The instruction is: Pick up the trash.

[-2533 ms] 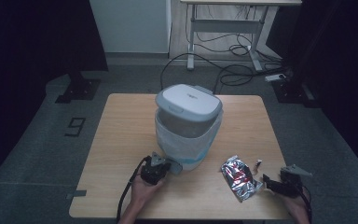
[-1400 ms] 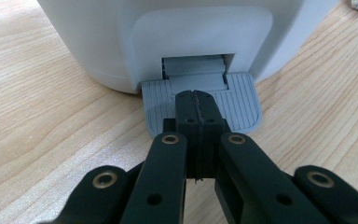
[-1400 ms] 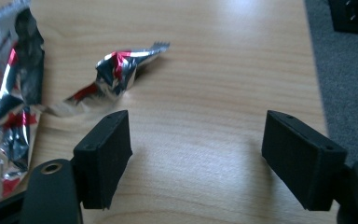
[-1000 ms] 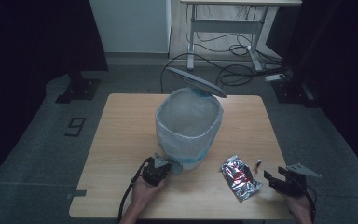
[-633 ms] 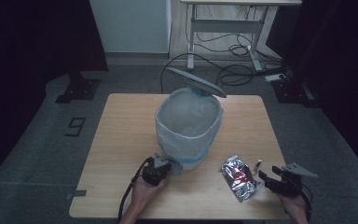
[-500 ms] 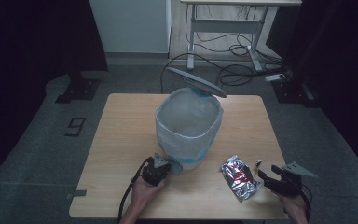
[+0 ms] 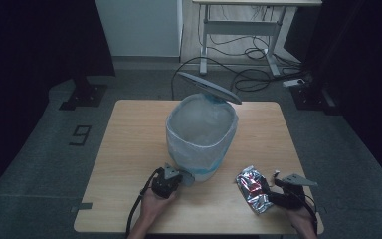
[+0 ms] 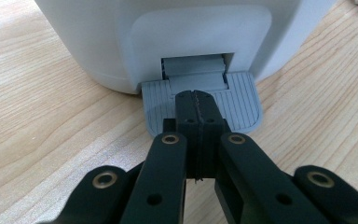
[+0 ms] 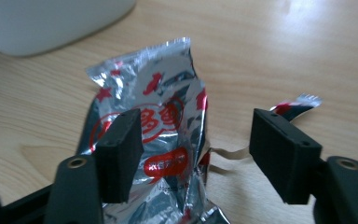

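Note:
A grey-white pedal bin [image 7: 202,132] with a plastic liner stands mid-table, its lid [image 7: 209,87] raised. My left gripper [image 7: 179,178] is shut, and its tips [image 8: 198,100] rest on the bin's ribbed grey pedal [image 8: 244,102]. A crumpled silver foil wrapper [image 7: 251,190] with red print lies on the table at the front right. My right gripper [image 9: 196,149] is open around the near end of the wrapper [image 9: 163,116]. Its jaws have just been closing, and the right pad [image 9: 279,156] stands apart from the foil.
A torn strip of foil [image 9: 298,102] lies just beyond the right jaw. The wooden table [image 7: 129,139] has bare room to the left of the bin and behind it. On the dark floor beyond are cables and a desk frame [image 7: 238,30].
The bin's lid, down in the oldest frame, now stands up. My right gripper has slid left up to the wrapper. The left gripper has stayed at the pedal.

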A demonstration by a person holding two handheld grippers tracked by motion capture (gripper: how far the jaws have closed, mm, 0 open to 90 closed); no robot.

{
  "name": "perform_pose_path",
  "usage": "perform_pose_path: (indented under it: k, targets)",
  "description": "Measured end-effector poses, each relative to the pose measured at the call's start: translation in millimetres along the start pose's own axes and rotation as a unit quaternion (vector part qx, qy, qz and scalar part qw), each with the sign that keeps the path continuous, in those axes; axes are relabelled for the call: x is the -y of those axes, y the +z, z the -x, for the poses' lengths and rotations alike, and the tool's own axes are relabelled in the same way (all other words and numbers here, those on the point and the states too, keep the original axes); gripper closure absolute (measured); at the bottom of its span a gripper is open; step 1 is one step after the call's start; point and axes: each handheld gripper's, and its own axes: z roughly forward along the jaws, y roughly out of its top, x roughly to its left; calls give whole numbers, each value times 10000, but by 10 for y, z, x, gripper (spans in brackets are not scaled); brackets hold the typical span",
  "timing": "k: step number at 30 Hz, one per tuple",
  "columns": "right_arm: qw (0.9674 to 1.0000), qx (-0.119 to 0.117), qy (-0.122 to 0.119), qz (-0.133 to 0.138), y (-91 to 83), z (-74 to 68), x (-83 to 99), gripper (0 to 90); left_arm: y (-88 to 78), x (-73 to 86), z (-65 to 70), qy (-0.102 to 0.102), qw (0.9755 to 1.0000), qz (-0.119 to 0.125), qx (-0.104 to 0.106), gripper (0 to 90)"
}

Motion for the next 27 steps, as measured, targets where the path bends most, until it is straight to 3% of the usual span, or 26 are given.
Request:
perform_pose_path:
  k: [7,14,16,23,24,27]
  targets:
    - [9996,-107,-108,-231,189,-26,10,478,0,1,-2,-10,10000,5,5,900]
    - [9990,-68,-304,-311,240,-41,10,810,0,3,-7,2,10000,12,11,900]
    - [9993,-79,-282,-253,222,-35,1,868,0,4,-3,-6,10000,14,11,900]
    - [9997,-173,-110,119,70,9,-42,891,0,4,-7,-10,10000,14,24,900]
    - [9993,-219,18,298,-12,45,-57,893,0,4,-7,-9,10000,14,25,900]
    - [9987,-247,108,432,-76,76,-66,894,-1,4,-8,-8,10000,14,28,900]
